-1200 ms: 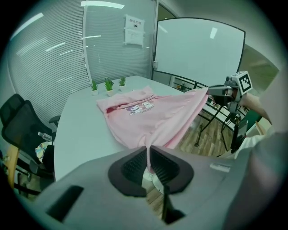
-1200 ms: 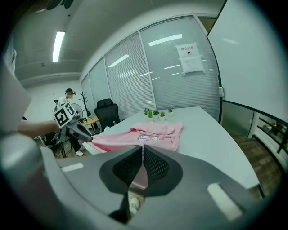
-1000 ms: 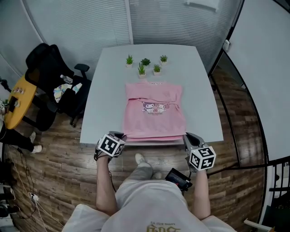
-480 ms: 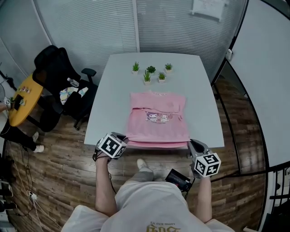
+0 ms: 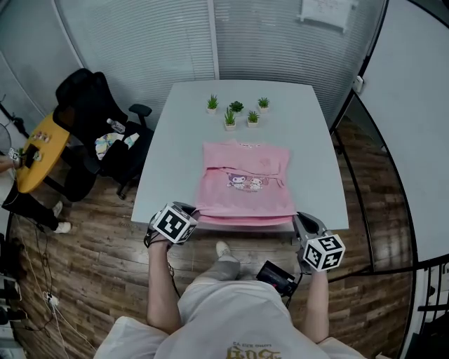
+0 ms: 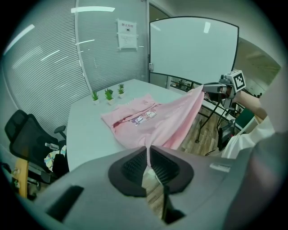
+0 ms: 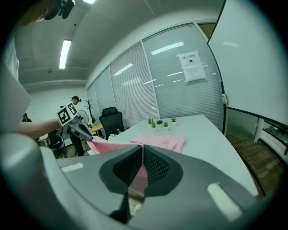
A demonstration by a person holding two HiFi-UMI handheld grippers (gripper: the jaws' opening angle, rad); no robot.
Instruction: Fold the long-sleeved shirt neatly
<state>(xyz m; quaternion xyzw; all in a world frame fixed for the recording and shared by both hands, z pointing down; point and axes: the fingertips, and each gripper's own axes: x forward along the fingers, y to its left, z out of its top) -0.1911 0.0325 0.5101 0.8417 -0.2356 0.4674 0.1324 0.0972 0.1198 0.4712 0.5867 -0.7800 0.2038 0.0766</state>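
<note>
1. As both hands hang at the near edge of the pale grey rectangular surface (image 5: 161, 161), the pink long-sleeved cloth shirt (image 5: 245, 168) lies spread on it, collar toward the far end.
2. Over on the left gripper (image 5: 191, 210), the fingers are pressed together, pinching the left corner of the hem. Its own view shows pink cloth running straight in between the black ribbed pads.
3. Same story for the right gripper (image 5: 297, 219): fingers closed tight on the right corner, a thin pink fold caught between them.
4. Between the two, the hem hangs taut in the air, just off the surface's near edge.
5. On the chest sits a cartoon print (image 5: 247, 182) of two characters with a line of small lettering beneath, too small to read.
6. More writing: a white paper notice (image 5: 323, 10) on the ribbed glass wall, its text illegible.
7. Five small green potted plants (image 5: 236, 112) cluster at the far end, beyond the collar and not touching it.
8. Off to the left on the wooden floor (image 5: 91, 266) stand a black office chair (image 5: 84, 105) and a round yellow table (image 5: 38, 151).
</note>
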